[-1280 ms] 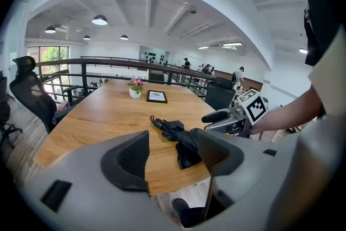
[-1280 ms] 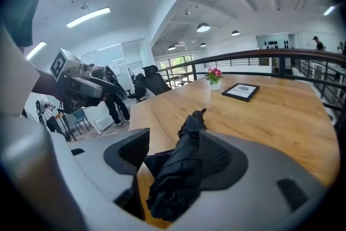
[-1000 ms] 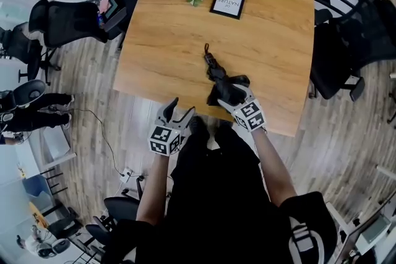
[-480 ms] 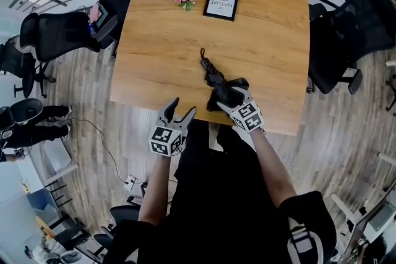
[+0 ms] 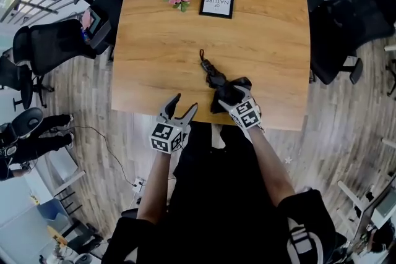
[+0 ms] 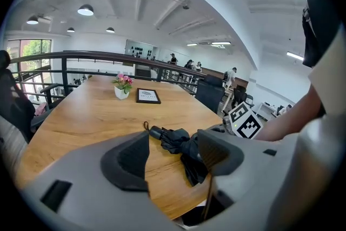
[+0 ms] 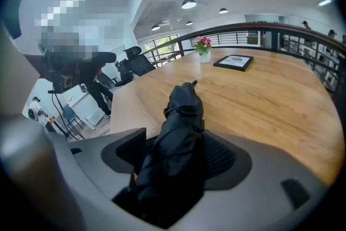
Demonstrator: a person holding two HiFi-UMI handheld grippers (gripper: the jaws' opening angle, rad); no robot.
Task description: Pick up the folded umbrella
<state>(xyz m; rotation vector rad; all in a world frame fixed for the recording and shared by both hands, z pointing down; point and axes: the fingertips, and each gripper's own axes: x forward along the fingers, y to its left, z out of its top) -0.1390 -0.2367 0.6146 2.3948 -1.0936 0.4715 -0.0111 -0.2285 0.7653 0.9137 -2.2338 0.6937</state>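
The jaws of the right gripper [image 5: 230, 93] pinch the near end of the black folded fabric umbrella [image 5: 214, 75] lying on the wooden tabletop [image 5: 266, 21], so only lifting seems left; the jaws of the left gripper [image 5: 184, 103] hang spread, empty.

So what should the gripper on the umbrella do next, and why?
Probably lift the right gripper gently straight up. Its jaws look closed on the folded umbrella, which lies on the table near the front edge. The left gripper is open and holds nothing, so it can wait.
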